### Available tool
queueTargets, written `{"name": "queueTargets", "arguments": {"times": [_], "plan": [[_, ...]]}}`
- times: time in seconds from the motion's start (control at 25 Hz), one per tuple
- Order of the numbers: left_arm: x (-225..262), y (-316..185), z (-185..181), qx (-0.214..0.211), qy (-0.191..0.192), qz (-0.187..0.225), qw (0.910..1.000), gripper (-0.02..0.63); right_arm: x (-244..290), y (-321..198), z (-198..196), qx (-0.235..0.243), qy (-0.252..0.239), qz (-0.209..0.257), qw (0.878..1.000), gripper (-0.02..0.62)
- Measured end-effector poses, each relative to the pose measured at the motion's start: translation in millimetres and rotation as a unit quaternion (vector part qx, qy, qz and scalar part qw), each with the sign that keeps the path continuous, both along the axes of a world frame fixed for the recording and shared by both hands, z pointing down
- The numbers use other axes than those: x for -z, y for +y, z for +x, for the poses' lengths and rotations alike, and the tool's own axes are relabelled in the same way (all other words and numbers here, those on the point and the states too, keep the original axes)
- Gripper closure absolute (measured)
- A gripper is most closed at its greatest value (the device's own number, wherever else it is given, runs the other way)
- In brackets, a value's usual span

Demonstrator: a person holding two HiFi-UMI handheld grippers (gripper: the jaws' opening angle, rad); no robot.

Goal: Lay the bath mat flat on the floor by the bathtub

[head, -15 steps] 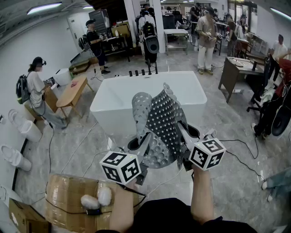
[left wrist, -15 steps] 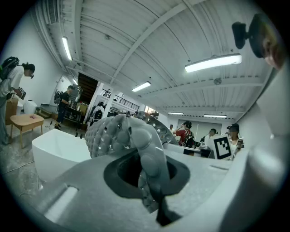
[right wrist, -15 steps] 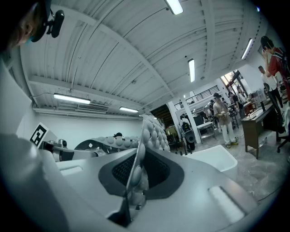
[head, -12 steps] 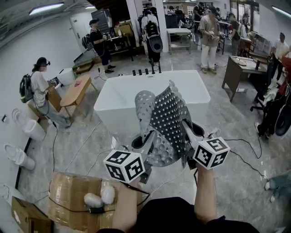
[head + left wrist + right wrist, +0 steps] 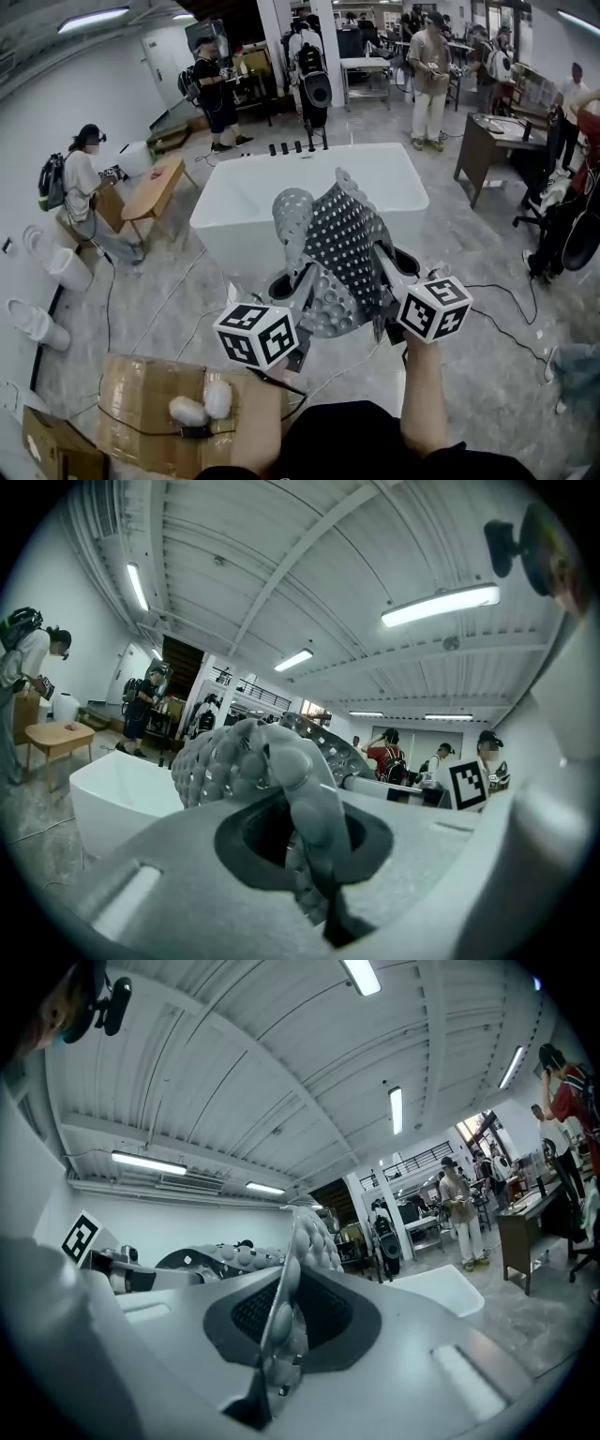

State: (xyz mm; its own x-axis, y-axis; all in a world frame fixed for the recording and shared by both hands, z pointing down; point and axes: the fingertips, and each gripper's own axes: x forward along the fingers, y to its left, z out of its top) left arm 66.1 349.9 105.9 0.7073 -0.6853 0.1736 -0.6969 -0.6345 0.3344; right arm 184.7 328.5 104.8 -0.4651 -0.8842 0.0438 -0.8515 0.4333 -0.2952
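A person holds a grey, hole-dotted bath mat (image 5: pixel 333 253) up in the air between two hand-held grippers, in front of a white bathtub (image 5: pixel 253 202) that stands on a pale marbled floor (image 5: pixel 469 281). The only printed marks are the black-and-white square patterns on each gripper's cube. In the head view both bare forearms (image 5: pixel 422 394) reach forward from the bottom edge, with the left gripper (image 5: pixel 300 286) and the right gripper (image 5: pixel 382 267) angled upward and away. The mat curls and bunches between them, well clear of the floor. A cardboard box (image 5: pixel 141 403) lies at lower left. The left gripper view shows its jaws clamped on a folded, bumpy edge of the mat (image 5: pixel 234 761). The right gripper view shows its jaws pinching a thin edge of the mat (image 5: pixel 305 1232). Both of these views also show ceiling strip lights (image 5: pixel 441 604).
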Motion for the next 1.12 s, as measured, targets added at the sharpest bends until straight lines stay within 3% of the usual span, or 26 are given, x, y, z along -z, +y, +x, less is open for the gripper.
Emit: {"name": "queueTargets", "arguments": {"times": [0.72, 1.12], "plan": [[-7, 3, 4, 0.004, -0.002, -0.003, 1.0000, 0.578, 1, 9, 10, 0.009, -0.005, 0.006, 1.000, 0.568], [-4, -4, -14, 0.017, 0.004, 0.004, 0.9998, 0.578, 16, -1, 1, 0.015, 0.001, 0.021, 1.000, 0.568]]}}
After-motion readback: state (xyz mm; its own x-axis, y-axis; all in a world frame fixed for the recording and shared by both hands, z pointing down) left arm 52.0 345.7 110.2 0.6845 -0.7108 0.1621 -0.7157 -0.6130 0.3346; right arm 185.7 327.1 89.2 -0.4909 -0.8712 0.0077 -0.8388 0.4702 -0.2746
